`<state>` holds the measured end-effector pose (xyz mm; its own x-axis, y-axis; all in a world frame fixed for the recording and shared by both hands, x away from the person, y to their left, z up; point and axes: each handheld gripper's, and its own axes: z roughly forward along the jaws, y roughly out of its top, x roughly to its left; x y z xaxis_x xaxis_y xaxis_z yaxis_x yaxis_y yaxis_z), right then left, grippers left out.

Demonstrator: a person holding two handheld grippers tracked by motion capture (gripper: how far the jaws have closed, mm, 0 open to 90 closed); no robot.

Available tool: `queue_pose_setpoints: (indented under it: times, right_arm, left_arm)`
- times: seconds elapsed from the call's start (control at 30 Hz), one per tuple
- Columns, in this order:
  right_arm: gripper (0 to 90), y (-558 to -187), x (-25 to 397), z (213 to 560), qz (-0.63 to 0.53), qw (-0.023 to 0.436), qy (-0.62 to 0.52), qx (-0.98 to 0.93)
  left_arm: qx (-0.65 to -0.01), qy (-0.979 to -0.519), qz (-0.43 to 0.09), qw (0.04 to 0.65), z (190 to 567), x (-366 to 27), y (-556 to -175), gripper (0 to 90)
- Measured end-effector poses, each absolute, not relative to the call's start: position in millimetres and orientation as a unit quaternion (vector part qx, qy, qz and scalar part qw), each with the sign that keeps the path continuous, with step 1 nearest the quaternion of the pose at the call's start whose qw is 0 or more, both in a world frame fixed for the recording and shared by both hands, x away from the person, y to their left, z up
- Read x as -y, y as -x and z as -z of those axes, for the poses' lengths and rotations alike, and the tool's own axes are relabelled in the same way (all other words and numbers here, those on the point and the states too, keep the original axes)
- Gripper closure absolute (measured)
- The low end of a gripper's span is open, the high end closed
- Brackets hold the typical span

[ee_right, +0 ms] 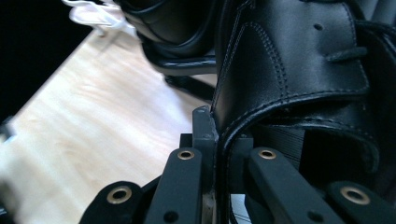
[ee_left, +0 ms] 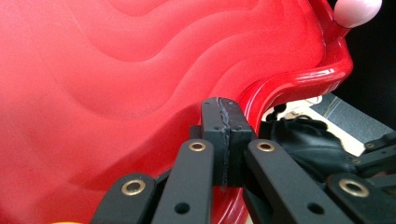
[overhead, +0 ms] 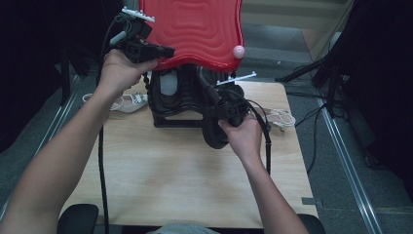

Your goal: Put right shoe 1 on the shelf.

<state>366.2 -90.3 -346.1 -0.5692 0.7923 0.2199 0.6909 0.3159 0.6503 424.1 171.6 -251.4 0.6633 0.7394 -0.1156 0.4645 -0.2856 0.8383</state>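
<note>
Left tongs clenched on the near edge of the red tray, held raised and tilted above the table's far side. Right tongs clenched on the collar of a black shoe, toe downward, long axis near-vertical. A black rack stands just behind; white cables lie beside it.

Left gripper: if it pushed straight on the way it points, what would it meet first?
The red tray: the left gripper seems shut on its rim already, so it would only slide further onto it.
</note>
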Motion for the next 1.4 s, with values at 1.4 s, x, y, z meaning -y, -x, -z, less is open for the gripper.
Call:
queue_pose_setpoints:
  times: [1.4]
  right_arm:
    - [82.2,-407.3,40.1,382.2,-0.407,0.213,-0.476,-0.75]
  left_arm:
    - [-0.37,-0.798,-0.161,0.447,249.9,-170.4,-423.2,90.0]
